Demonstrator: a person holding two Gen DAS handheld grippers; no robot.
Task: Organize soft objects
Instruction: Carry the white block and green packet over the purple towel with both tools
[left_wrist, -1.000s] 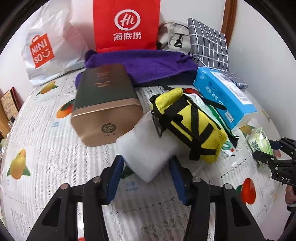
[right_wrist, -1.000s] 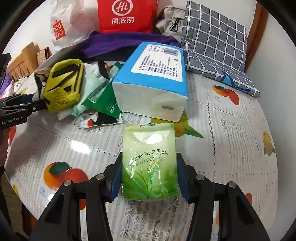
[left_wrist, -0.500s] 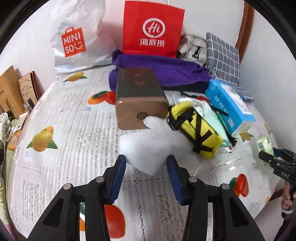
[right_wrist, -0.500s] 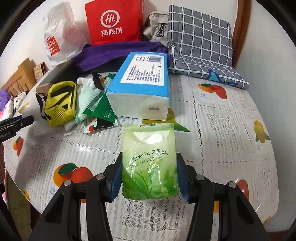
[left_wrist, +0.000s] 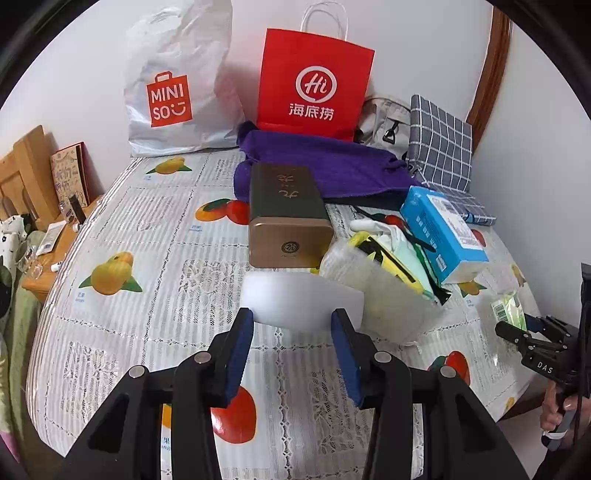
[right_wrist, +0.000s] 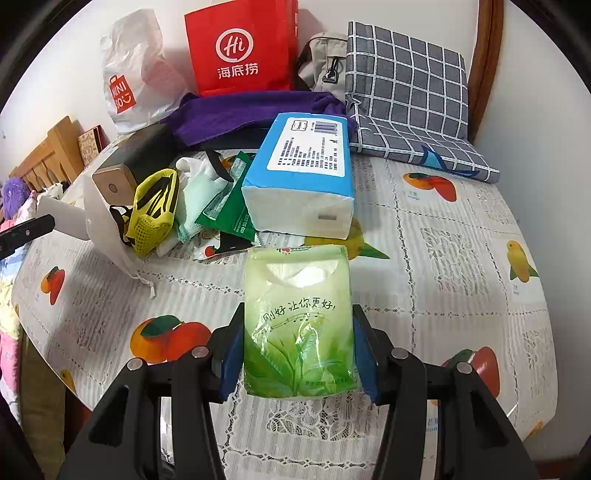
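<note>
My left gripper (left_wrist: 291, 321) is shut on a white translucent drawstring pouch (left_wrist: 303, 302). It holds the pouch by one end above the fruit-print tablecloth, and the pouch's body sags down to the right beside a yellow mesh bag (left_wrist: 388, 258). The right wrist view shows the same pouch (right_wrist: 103, 221) at the left. My right gripper (right_wrist: 297, 325) is shut on a green tissue pack (right_wrist: 297, 314), its blue pads pressed to both sides, above the table's near side. In the left wrist view this gripper (left_wrist: 517, 328) sits at the far right with a hand below it.
A blue tissue brick (right_wrist: 306, 173), green wrappers and a pale cloth lie mid-table by the yellow bag. A gold-and-green box (left_wrist: 286, 218) stands behind the pouch. A purple towel (left_wrist: 325, 162), a red paper bag (left_wrist: 314, 81), a Miniso bag (left_wrist: 173, 92) and a checked bag (right_wrist: 406, 99) line the wall.
My left gripper has risen and drawn back with the white pouch, which now hangs off the table. My right gripper has lifted slightly with the green tissue pack still in it.
</note>
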